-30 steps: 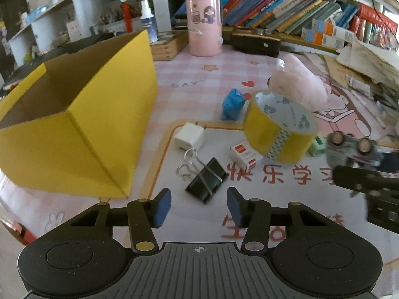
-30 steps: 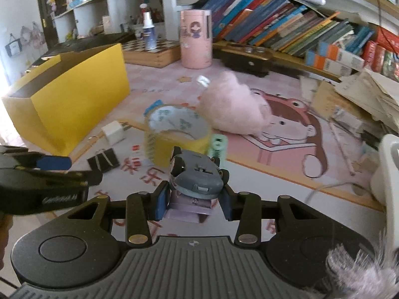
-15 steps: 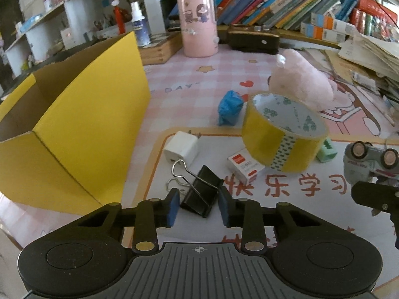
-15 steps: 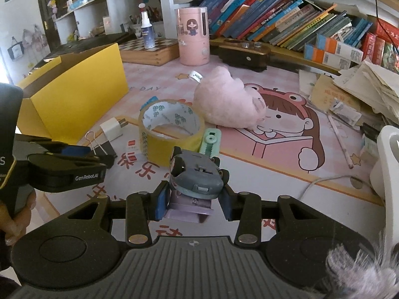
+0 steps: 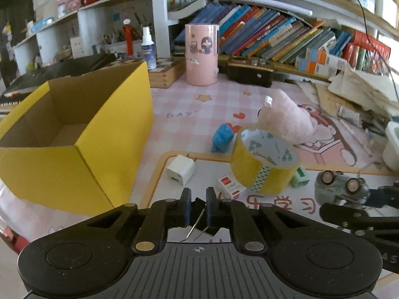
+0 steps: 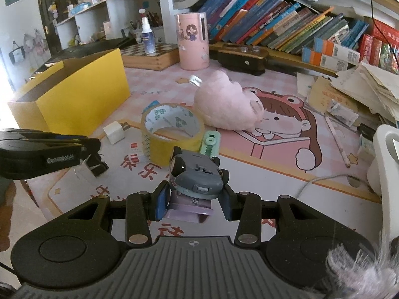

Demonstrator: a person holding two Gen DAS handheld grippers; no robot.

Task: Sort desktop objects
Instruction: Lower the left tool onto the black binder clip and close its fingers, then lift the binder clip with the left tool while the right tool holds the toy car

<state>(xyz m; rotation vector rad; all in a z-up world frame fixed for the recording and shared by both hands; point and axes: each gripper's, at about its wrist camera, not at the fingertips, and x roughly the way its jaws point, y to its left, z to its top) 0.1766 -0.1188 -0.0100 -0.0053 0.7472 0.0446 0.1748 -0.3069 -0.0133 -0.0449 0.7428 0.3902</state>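
My left gripper (image 5: 198, 208) is shut on a black binder clip (image 5: 199, 221), lifted off the mat; it also shows in the right wrist view (image 6: 96, 167). My right gripper (image 6: 192, 201) is shut on a grey toy car (image 6: 197, 174), seen at right in the left wrist view (image 5: 340, 186). An open yellow cardboard box (image 5: 74, 129) stands at left. On the mat lie a yellow tape roll (image 5: 265, 160), a white charger (image 5: 180, 169), a small red-and-white box (image 5: 228, 185), a blue crumpled thing (image 5: 222, 137), a green sharpener (image 6: 210, 143) and a pink plush (image 6: 227, 104).
A pink cylinder cup (image 5: 201, 53), a wooden chessboard box (image 6: 149, 54) with a spray bottle (image 6: 146, 36), and a dark case (image 5: 250, 73) stand at the back. Books line the shelf (image 5: 274, 37). Paper piles (image 6: 366, 84) and a white object (image 6: 385, 159) are at right.
My left gripper closed on the binder clip and lifted it off the mat. My right gripper kept hold of the toy car and rose a little.
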